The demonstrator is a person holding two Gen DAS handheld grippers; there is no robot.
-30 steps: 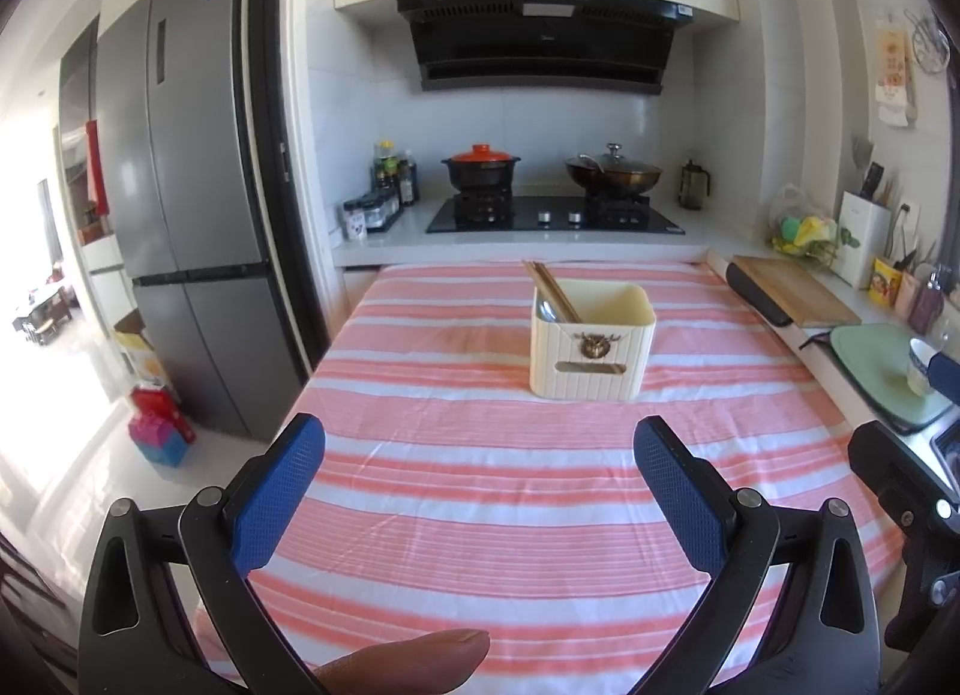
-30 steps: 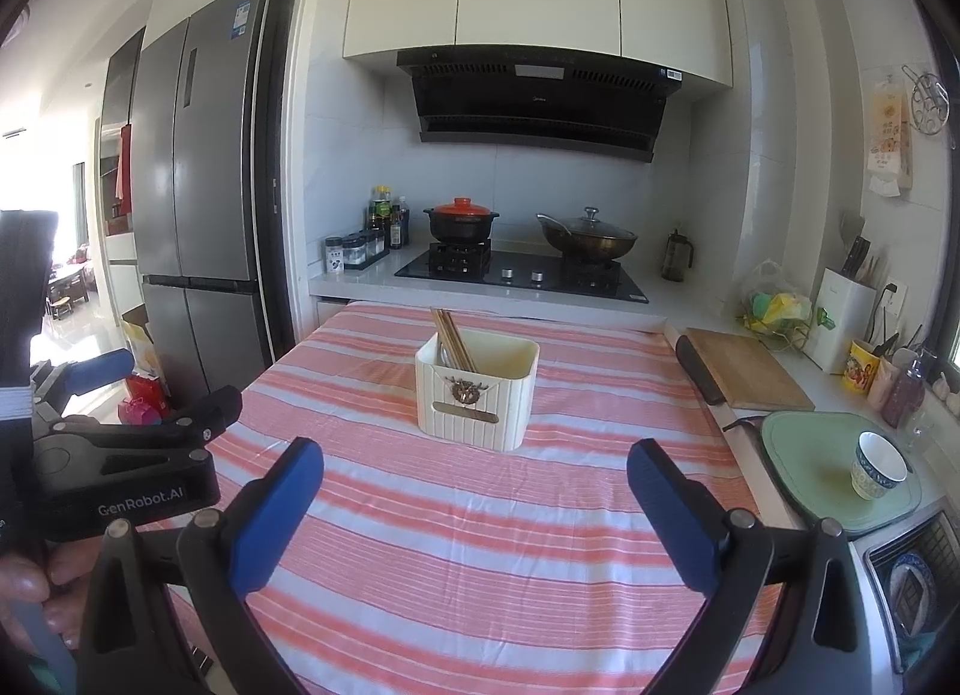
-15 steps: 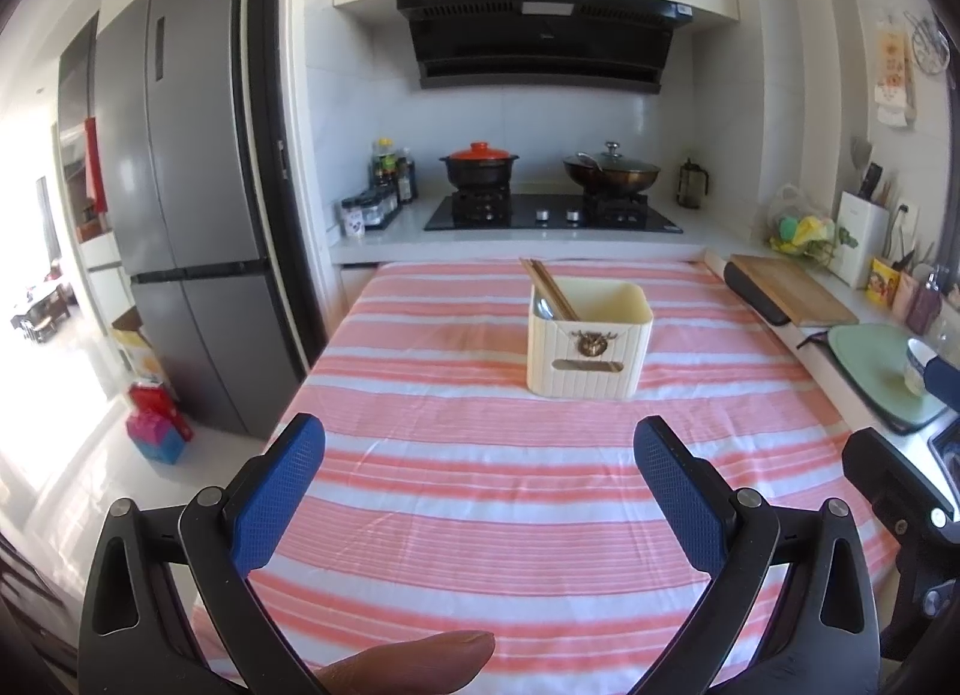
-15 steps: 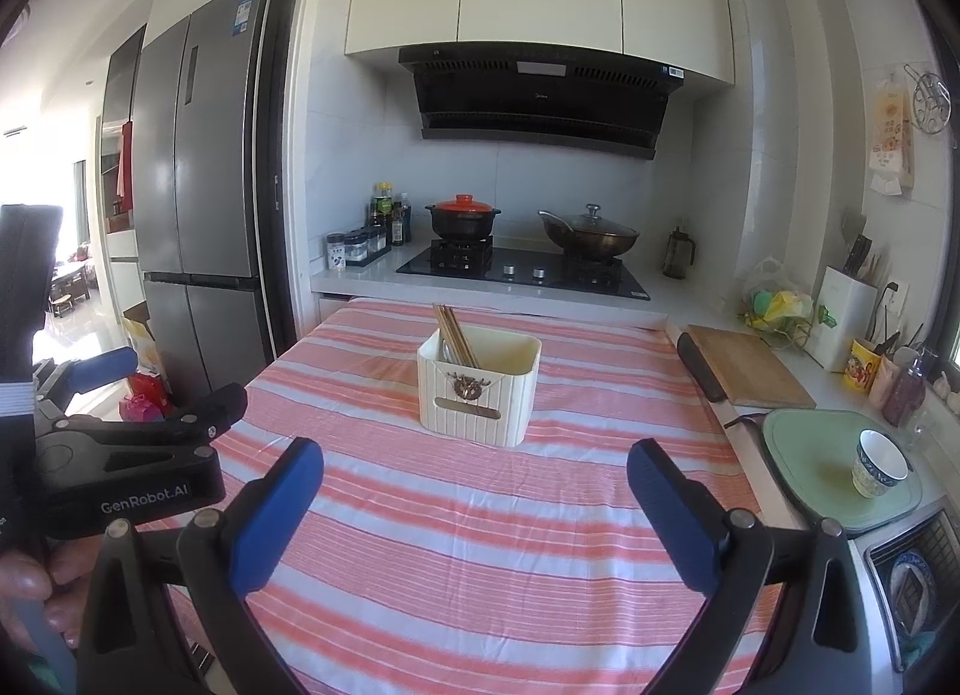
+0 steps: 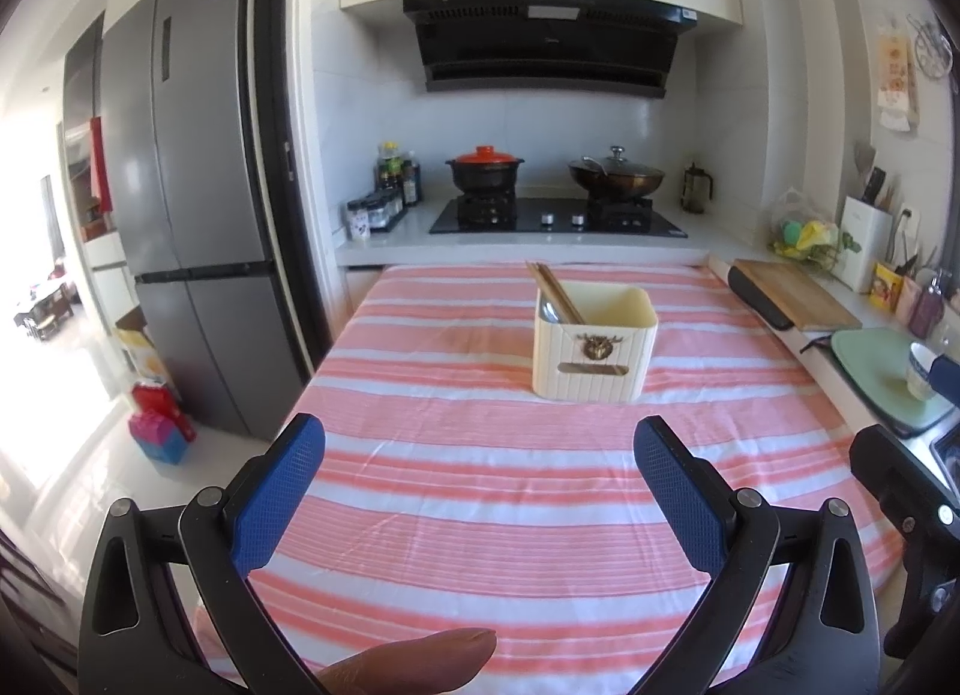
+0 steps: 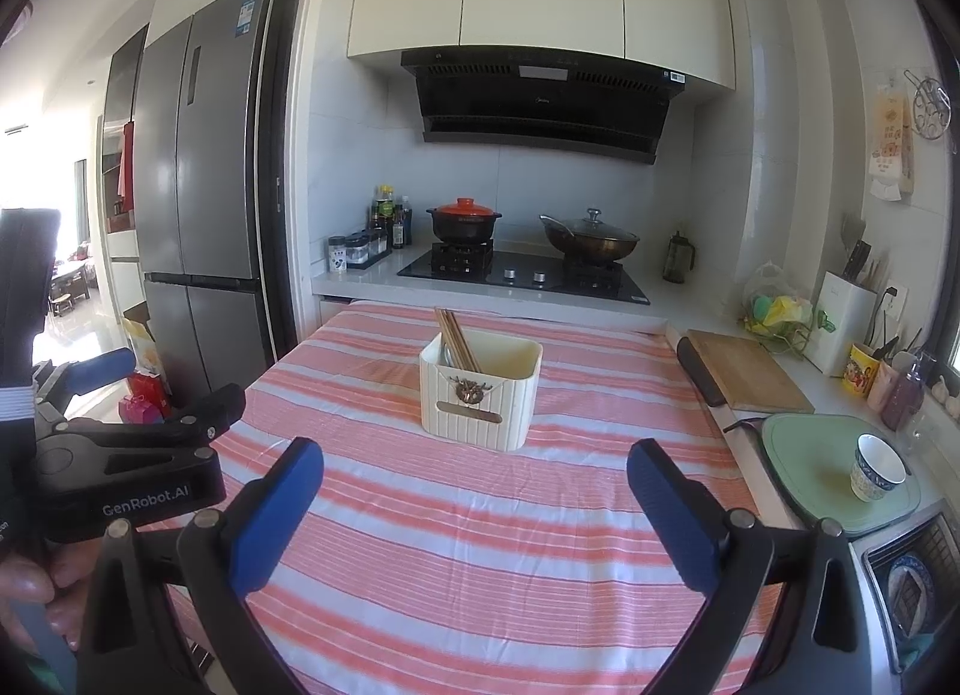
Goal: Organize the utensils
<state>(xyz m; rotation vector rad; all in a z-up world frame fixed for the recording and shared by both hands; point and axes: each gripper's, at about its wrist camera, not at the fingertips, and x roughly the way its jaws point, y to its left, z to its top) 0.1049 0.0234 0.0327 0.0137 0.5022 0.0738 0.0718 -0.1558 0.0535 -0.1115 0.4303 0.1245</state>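
Note:
A cream utensil holder [image 5: 594, 348] stands on the pink-and-white striped tablecloth [image 5: 480, 491], also in the right wrist view [image 6: 480, 395]. Wooden chopsticks [image 5: 555, 294] and a metal spoon lean in its left compartment, also in the right wrist view [image 6: 457, 339]. My left gripper [image 5: 480, 491] is open and empty, well in front of the holder. My right gripper [image 6: 474, 506] is open and empty, also in front of it. The left gripper's body shows at the left of the right wrist view [image 6: 132, 455].
A stove with a red-lidded pot [image 5: 485, 170] and a wok [image 5: 617, 174] lies behind the table. A wooden cutting board [image 6: 747, 374], a green mat with a cup [image 6: 877, 466] and a knife block [image 6: 846, 311] sit on the right counter. A fridge [image 5: 192, 185] stands left.
Both grippers have drifted back slightly; the holder looks a little farther away. Both stay open and empty.

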